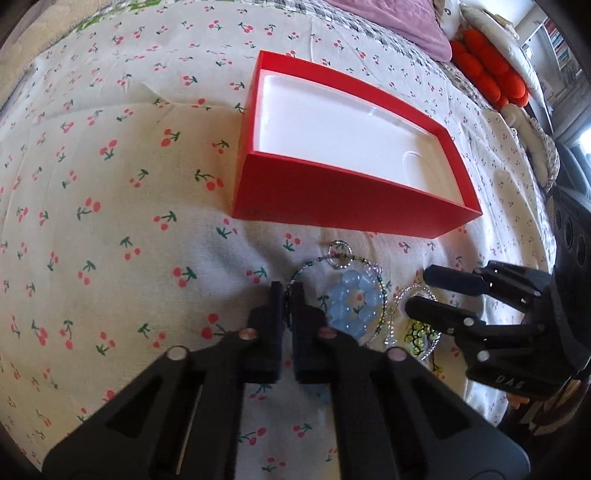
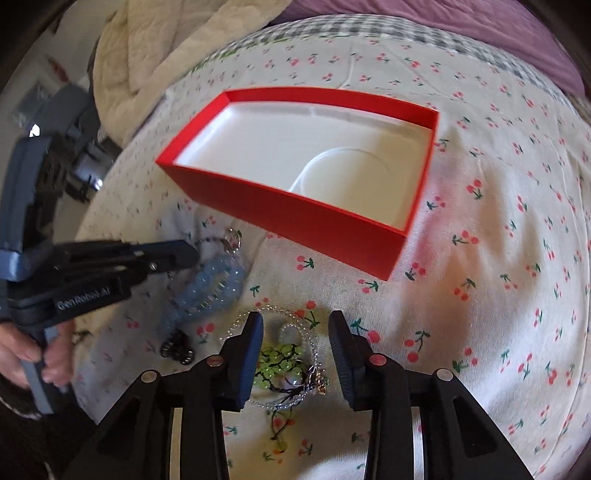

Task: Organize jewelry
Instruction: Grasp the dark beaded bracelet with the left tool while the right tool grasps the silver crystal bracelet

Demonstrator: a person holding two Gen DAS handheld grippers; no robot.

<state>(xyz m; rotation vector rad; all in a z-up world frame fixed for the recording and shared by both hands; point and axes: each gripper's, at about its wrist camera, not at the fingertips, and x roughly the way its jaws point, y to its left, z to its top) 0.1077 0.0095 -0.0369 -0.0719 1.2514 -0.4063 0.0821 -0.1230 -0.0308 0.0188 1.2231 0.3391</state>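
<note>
So it's all on a bed with a cherry-print sheet [image 1: 110, 184], purple blanket [image 1: 399, 26] and an orange-red cushion [image 1: 487, 70] up at the far end, cream quilt [image 2: 166, 55] bunched off the side. The biggest thing on the sheet is a red box [image 1: 332, 192], lid off, white inside, nothing in it. It sits just past the jewelry, well clear of both grippers.

The jewelry is in a little heap in front of the box: a chunky blue bead bracelet [image 1: 354, 304] with a thin beaded necklace [image 1: 306, 269] looped around it, and beside that a green bead piece [image 2: 280, 363] tangled in a silvery chain [image 2: 314, 354].

Left gripper [image 1: 287, 295] is pinched nearly shut, fingers closed on a strand of that thin necklace. Right gripper [image 2: 295, 332] is pointing down over the green piece, fingers partway open on either side of it, not squeezing anything. A hand [image 2: 40, 354] holds the left gripper's handle.
</note>
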